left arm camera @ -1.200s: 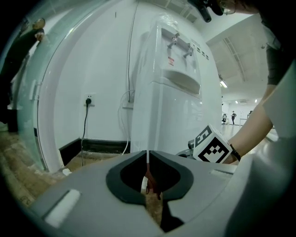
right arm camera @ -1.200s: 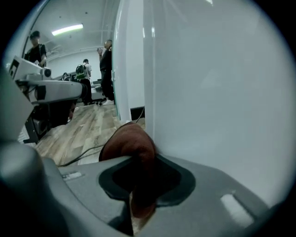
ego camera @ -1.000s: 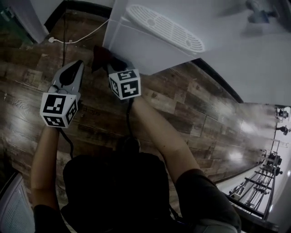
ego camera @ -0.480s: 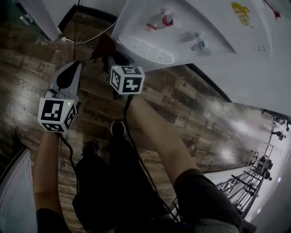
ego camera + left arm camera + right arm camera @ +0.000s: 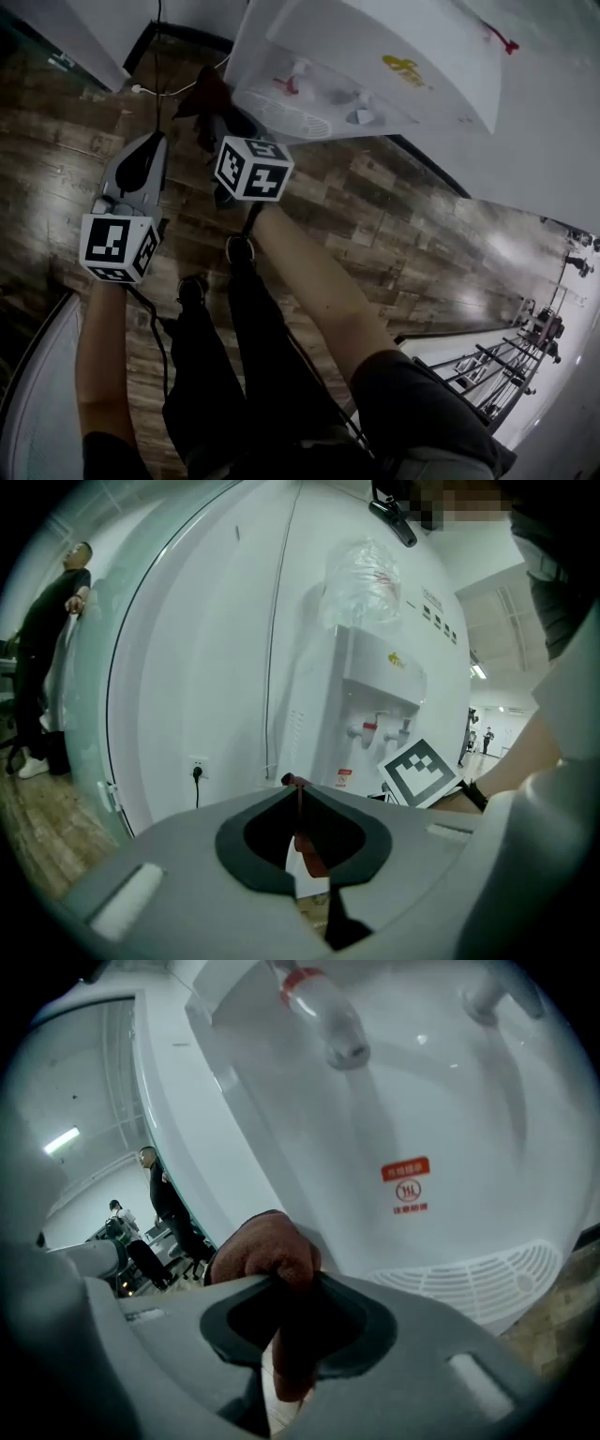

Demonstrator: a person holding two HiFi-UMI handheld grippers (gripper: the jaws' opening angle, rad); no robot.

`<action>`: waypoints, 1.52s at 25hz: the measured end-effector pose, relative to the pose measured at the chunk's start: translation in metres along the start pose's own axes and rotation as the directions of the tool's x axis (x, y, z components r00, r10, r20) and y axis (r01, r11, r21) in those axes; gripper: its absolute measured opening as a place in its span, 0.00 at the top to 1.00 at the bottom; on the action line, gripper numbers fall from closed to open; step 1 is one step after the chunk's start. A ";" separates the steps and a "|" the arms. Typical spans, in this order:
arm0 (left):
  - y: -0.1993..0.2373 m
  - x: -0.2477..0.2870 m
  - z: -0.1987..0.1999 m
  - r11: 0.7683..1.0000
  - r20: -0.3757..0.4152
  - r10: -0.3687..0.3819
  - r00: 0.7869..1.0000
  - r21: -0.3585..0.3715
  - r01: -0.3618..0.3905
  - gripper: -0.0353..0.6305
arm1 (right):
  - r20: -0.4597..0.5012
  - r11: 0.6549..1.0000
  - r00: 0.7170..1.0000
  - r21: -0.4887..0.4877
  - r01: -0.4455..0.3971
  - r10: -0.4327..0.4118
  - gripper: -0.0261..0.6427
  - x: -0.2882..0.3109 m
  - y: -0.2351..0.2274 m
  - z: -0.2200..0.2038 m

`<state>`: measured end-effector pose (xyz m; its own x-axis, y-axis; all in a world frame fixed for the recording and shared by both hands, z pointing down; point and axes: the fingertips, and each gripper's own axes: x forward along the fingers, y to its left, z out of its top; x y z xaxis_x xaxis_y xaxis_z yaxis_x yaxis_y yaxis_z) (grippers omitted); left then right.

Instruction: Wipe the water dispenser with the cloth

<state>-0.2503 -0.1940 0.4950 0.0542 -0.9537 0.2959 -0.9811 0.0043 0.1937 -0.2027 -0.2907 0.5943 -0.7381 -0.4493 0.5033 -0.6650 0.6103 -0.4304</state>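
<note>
The white water dispenser [image 5: 375, 56] fills the top of the head view, with a red tap and a blue tap above its drip grille [image 5: 281, 112]. My right gripper [image 5: 225, 129] is shut on a dark red cloth [image 5: 202, 98] at the dispenser's lower left corner. In the right gripper view the bunched cloth [image 5: 267, 1251] sticks out past the right gripper [image 5: 281, 1283], close to the dispenser front [image 5: 422, 1147] below the red tap [image 5: 319, 1007]. My left gripper [image 5: 156, 141] is shut and holds nothing, left of the cloth. In the left gripper view, part of the cloth [image 5: 307, 847] shows beyond the left gripper [image 5: 297, 787].
Dark wood floor [image 5: 394, 225] lies below. A white cable with a plug [image 5: 141, 89] runs along the floor left of the dispenser. A wall socket [image 5: 197, 771] sits on the white wall. The person's shoes [image 5: 239, 248] stand behind the grippers. A white object [image 5: 37, 412] is at the lower left.
The head view has tilted, so the dispenser's taps and front panel now show. The right gripper has kept the cloth at the dispenser's lower left. The left gripper has stayed shut beside it.
</note>
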 end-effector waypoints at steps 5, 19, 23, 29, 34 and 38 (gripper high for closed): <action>-0.010 -0.004 0.041 1.000 0.011 -0.020 1.000 -0.010 0.021 0.89 | 0.028 0.998 1.000 0.061 0.007 -0.008 0.85 -0.026 0.017 0.030; -0.023 -0.018 0.127 0.992 0.051 0.032 0.998 -0.125 -0.026 0.89 | 0.185 0.999 0.983 -0.036 -0.003 0.010 0.85 -0.105 0.077 0.142; -0.027 -0.023 0.141 0.987 0.052 0.049 0.997 -0.158 -0.040 0.89 | 0.229 0.999 0.973 -0.041 -0.030 0.038 0.85 -0.127 0.092 0.173; -0.040 -0.038 0.160 0.987 0.052 0.056 0.997 -0.154 -0.048 0.89 | 0.292 0.997 0.954 -0.045 -0.055 0.066 0.85 -0.160 0.111 0.220; -0.046 -0.054 0.179 0.970 0.058 0.116 0.992 -0.221 -0.101 0.89 | 0.289 0.992 0.951 -0.091 -0.085 0.108 0.85 -0.186 0.124 0.239; -0.052 -0.055 0.208 0.952 0.121 0.187 0.975 -0.266 -0.150 0.89 | 0.282 0.965 0.936 -0.214 -0.153 0.211 0.85 -0.212 0.146 0.247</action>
<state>-0.2413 -0.2042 0.2746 -0.1532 -0.9653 0.2115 -0.8927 0.2270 0.3894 -0.1716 -0.2682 0.2398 -0.8632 -0.4758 0.1689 -0.5043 0.7973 -0.3317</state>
